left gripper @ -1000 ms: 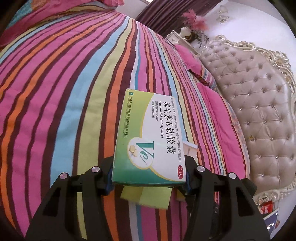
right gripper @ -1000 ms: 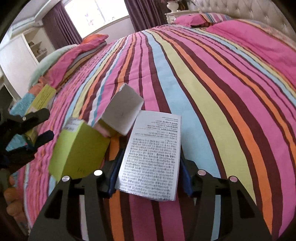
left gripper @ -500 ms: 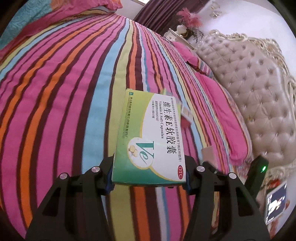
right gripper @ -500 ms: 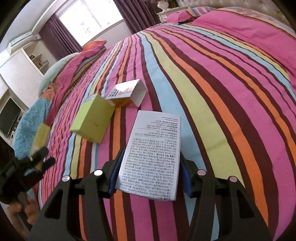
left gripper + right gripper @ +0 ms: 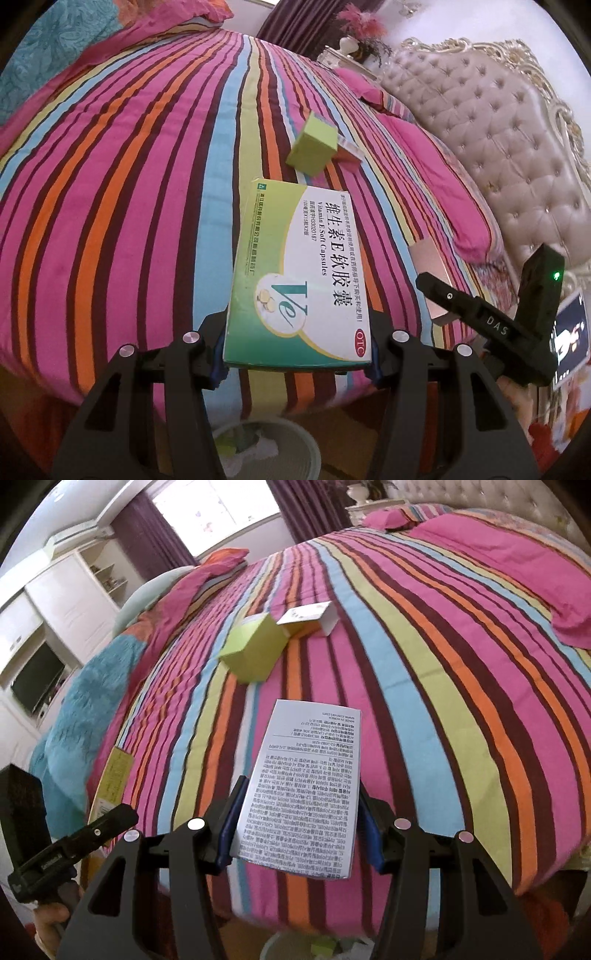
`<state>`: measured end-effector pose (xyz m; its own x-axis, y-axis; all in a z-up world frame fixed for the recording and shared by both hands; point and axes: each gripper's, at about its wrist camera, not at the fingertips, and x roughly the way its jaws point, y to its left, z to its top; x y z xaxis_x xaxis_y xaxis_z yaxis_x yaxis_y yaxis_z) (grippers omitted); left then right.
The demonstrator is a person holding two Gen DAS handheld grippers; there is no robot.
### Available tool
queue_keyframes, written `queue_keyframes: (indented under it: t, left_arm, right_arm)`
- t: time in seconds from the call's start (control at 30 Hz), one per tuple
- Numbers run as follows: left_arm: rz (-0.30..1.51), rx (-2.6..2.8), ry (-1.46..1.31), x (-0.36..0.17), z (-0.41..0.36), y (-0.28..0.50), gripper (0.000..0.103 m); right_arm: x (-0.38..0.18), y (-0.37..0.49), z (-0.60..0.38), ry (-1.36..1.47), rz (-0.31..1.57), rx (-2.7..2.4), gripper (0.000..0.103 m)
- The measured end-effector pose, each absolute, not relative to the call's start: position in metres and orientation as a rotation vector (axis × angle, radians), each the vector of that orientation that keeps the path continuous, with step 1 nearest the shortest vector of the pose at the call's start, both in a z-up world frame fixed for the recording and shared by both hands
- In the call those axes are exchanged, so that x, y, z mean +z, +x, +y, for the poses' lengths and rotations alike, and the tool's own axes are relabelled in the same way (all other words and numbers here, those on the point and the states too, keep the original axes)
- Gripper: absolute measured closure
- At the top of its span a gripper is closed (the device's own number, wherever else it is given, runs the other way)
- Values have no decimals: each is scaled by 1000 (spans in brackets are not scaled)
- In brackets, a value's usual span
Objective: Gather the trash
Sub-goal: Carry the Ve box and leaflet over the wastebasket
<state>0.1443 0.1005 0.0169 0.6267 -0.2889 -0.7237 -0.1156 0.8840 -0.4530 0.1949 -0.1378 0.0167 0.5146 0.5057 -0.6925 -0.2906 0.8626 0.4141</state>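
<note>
Here each gripper clamps a box; green carton (image 5: 255, 651) lies on bedspread (image 5: 424, 686).

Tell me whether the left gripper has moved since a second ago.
Yes. The left gripper, shut on the Vitamin E box, has pulled back off the striped bed: the bed's edge and a white bin now show beneath it.

Glossy cardboard carton (image 5: 299, 273); quilted cloth bedspread (image 5: 129, 192)
</note>
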Motion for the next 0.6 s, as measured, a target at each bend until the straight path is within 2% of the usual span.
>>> queue_keyframes:
  t: [0.33,0.6]
  left_arm:
    - [918,-151,-419,19,76,89,49]
    - [970,-166,-347,7,61,48,49]
  right_arm:
    - [30,137,-138,200,896,507,51]
    - [18,96,-138,180,955,504,51]
